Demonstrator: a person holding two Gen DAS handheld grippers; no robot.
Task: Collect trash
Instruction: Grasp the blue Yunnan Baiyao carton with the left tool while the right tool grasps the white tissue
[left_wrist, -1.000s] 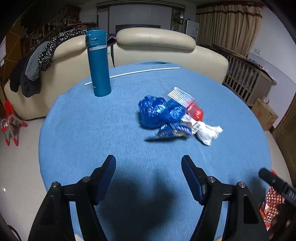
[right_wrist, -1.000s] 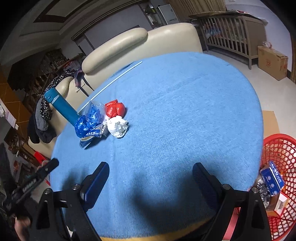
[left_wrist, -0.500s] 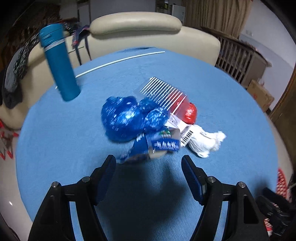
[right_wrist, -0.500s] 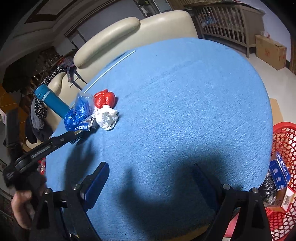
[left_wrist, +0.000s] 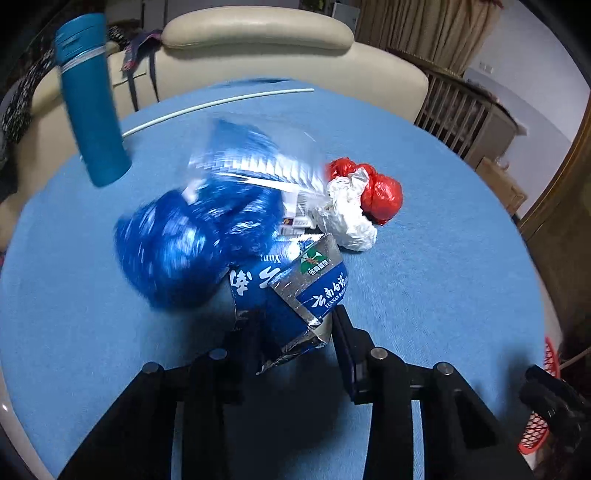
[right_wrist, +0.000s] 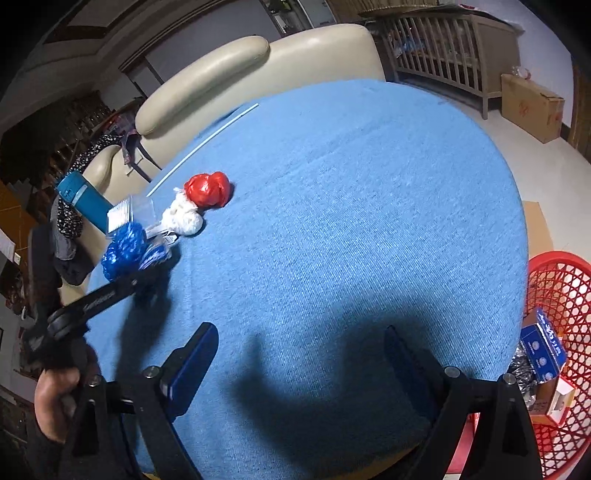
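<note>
Since half a second ago your left gripper (left_wrist: 295, 332) has pushed forward into the trash pile and its fingers have closed in on the blue-and-silver carton (left_wrist: 299, 302); they now clench it, one finger on each side. Before that they stood apart, short of the pile. A second ago the pile sat well out toward the middle of the table; now it fills the left wrist view.

Your right gripper (right_wrist: 299, 350) has barely shifted: fingers spread wide, nothing between them, hovering over the near edge of the table.

The carton touches the crumpled blue bag (left_wrist: 184, 240), which is blurred. Behind that lies a clear packet with white stripes (left_wrist: 258, 162), also blurred. Just right of the carton is a white wad (left_wrist: 347, 218), pressed against a red wad (left_wrist: 380, 195). All sit on the left half of the table, seen from the right wrist.

The table (right_wrist: 351, 203) is round, under a blue cloth. A teal flask (left_wrist: 92, 99) stands near its far left edge; a thin white rod (left_wrist: 221, 105) lies along the far edge. A cream sofa (left_wrist: 258, 40) backs the table, clothes draped on its left end. A red basket (right_wrist: 554, 332) with boxes in it stands on the floor at the right, and a cardboard box (right_wrist: 532, 107) beyond it.
</note>
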